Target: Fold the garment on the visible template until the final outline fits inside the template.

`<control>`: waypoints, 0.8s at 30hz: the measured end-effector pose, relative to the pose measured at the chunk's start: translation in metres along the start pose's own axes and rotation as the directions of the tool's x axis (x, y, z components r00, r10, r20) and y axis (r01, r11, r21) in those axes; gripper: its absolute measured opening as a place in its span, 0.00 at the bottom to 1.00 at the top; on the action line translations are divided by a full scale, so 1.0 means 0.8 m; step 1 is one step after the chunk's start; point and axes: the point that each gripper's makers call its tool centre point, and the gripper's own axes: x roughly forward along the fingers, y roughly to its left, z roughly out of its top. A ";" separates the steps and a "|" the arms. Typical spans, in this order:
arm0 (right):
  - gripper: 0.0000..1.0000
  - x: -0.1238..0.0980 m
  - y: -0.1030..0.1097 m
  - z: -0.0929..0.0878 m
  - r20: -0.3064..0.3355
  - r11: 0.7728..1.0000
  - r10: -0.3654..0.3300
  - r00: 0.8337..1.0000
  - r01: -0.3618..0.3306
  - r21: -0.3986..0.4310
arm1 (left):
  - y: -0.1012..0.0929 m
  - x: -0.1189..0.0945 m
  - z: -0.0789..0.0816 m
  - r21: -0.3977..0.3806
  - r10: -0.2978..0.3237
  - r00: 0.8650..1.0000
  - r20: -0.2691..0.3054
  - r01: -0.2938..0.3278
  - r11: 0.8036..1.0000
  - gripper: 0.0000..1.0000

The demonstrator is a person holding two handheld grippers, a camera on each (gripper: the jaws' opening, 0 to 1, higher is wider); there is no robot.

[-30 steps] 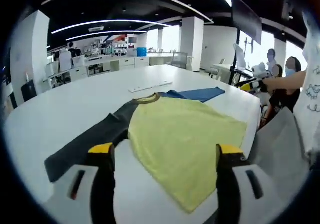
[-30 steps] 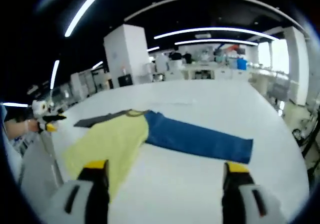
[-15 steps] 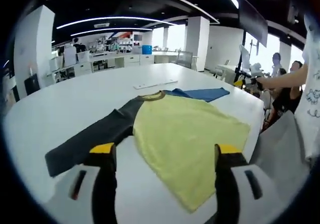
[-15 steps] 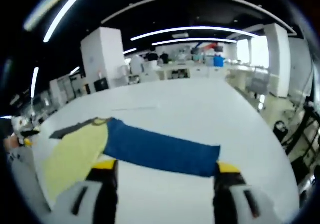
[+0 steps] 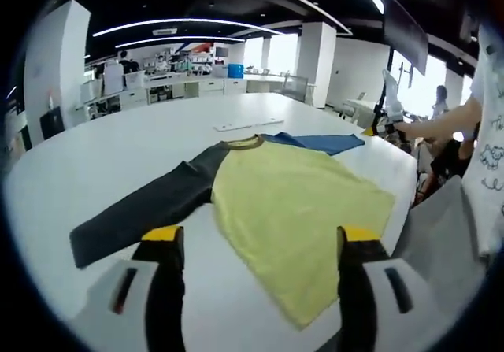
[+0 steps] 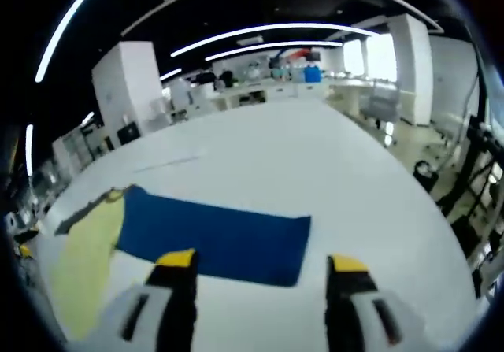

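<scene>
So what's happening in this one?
A person holds a gripper in each hand over a white table, about to fold a shirt. The shirt lies flat: yellow body, dark sleeve, blue sleeve spread out. The left gripper hangs open above the yellow body, the right gripper open near the blue sleeve. Nothing is gripped or folded yet.

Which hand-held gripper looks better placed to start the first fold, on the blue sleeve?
Probably the right hand-held gripper. Its open jaws point straight at the blue sleeve, whose cuff end lies just ahead of them. The left hand-held gripper faces the yellow body and dark sleeve instead.
</scene>
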 end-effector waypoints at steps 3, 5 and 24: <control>0.55 0.008 -0.002 -0.004 -0.024 1.000 0.007 1.000 -0.007 0.016 | -0.002 -0.001 -0.004 -0.009 0.002 1.000 -0.001 -0.002 1.000 0.76; 0.51 0.012 -0.008 -0.010 -0.055 1.000 -0.016 0.998 0.015 -0.025 | -0.002 -0.002 -0.009 -0.018 0.005 1.000 -0.007 -0.006 1.000 0.76; 0.18 0.027 -0.040 -0.028 -0.117 0.992 -0.124 0.985 0.127 0.019 | 0.001 -0.017 -0.019 -0.055 0.041 0.999 -0.003 -0.041 0.998 0.74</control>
